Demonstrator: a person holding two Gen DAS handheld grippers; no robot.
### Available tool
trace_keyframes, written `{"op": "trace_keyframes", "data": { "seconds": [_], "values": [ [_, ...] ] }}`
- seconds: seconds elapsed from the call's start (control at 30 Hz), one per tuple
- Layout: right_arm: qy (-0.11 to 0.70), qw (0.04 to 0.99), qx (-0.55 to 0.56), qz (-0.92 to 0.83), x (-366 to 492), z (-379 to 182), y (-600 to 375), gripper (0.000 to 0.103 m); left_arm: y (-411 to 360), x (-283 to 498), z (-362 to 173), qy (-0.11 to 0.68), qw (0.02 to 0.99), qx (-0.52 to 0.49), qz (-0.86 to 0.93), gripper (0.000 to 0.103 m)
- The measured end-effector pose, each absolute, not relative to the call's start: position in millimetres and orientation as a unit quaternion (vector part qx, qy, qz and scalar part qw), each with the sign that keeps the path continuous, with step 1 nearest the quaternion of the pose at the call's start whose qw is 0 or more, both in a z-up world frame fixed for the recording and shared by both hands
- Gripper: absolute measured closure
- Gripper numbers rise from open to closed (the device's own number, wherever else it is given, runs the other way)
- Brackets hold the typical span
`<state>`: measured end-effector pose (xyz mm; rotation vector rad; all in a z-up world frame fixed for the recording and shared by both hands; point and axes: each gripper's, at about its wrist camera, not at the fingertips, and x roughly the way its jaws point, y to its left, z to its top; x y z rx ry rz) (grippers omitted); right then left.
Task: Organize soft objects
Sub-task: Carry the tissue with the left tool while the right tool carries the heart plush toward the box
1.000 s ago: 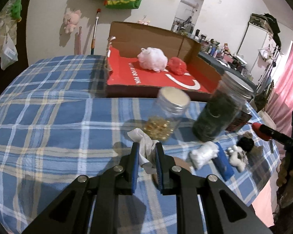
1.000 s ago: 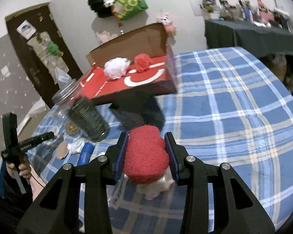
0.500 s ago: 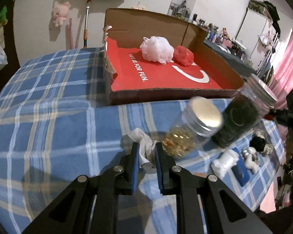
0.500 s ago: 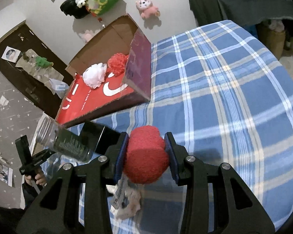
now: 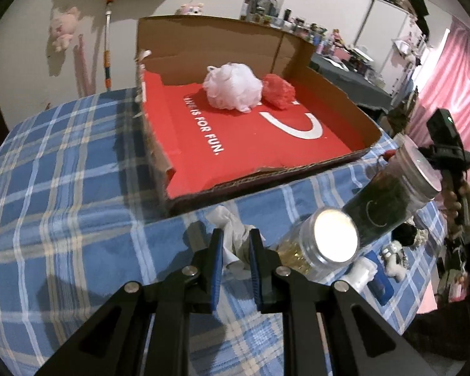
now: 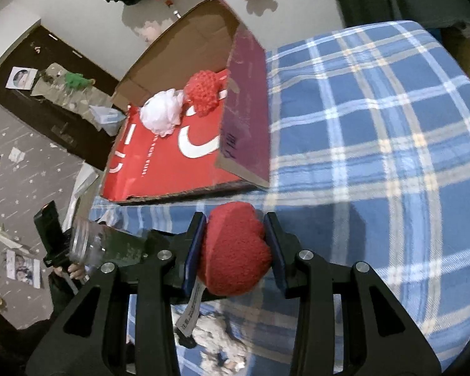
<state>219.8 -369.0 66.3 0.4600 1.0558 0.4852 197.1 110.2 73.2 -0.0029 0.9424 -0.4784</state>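
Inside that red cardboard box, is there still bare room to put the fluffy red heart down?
Yes. The red cardboard box holds only a white mesh puff and a red knitted ball, both near its back wall. Its red floor in front of them lies bare to the front edge. Beside the box, the two jars crowd the checked blue cloth.

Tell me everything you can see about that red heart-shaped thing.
The red plush heart is a soft, fuzzy, nubbly-looking cushion with two rounded lobes. It is clamped between the blue-padded fingers of the right hand-held gripper, one pad pressing on each side, and hangs above the blue checked cloth just in front of the open cardboard box. A white printed label dangles from its lower edge. Nothing else visibly touches it.
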Motion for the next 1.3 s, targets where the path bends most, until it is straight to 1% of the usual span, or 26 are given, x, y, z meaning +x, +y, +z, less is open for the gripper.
{"op": "trace_keyframes", "data": {
  "seconds": [0.4, 0.8, 1.07, 1.3],
  "values": [
    [0.516, 0.789, 0.205, 0.263, 247.0, 73.5, -340.0, 0.066, 111.0, 214.4, 87.4, 0.446, 0.857, -0.012, -0.259, 0.086],
    [0.514, 0.781, 0.200, 0.293, 256.2, 83.5, -310.7, 0.066, 85.2, 228.7, 96.4, 0.436, 0.854, -0.007, -0.283, 0.086],
    [0.491, 0.779, 0.216, 0.325, 263.9, 101.3, -290.4, 0.066, 62.5, 243.3, 109.3, 0.423, 0.862, -0.003, -0.281, 0.086],
    [0.453, 0.808, 0.204, 0.317, 281.1, 121.9, -273.0, 0.066, 50.6, 270.3, 108.8, 0.428, 0.872, 0.003, -0.238, 0.086]
  ]
}}
